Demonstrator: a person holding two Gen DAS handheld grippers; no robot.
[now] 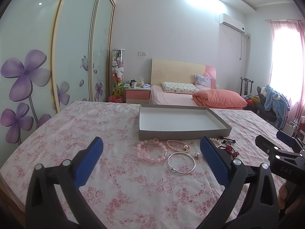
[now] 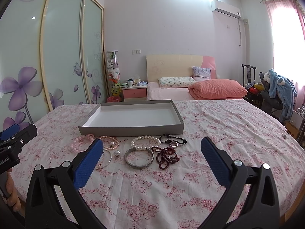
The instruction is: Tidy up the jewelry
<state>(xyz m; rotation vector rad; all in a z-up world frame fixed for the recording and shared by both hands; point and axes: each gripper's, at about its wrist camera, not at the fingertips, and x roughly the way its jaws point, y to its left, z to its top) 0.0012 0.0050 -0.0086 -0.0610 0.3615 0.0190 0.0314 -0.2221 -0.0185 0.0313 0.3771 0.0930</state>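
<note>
Spread over the floral pink cloth (image 2: 209,126) lies a small hoard of jewelry, all of it just in front of a shallow grey tray (image 2: 131,129) with a white inside that holds nothing. From the left there is one pale pink bead bracelet (image 1: 150,151) with a pink ring at its top, one thin strand of small pinkish pearls (image 1: 178,145), one slim silver bangle (image 1: 181,161) with a little clasp, and one single pearl earring (image 2: 116,153). Further right sit one broad engraved silver bangle (image 2: 139,158), one bracelet of large white pearls (image 2: 145,143) touching the bangle's far edge, one black bead bracelet (image 2: 173,139) with one small metal ring (image 2: 173,144) lying inside it, and one tangled dark red bead string (image 2: 167,156). That makes three bead pieces, two pearl strands, two bangles, one ring, one earring. The left gripper (image 1: 151,163) hangs over the pink beads and the slim bangle, its blue-padded fingers (image 1: 89,162) spread wide and touching nothing. The right gripper (image 2: 151,164) hangs over the broad bangle and red beads, fingers (image 2: 215,164) likewise wide apart and empty.
</note>
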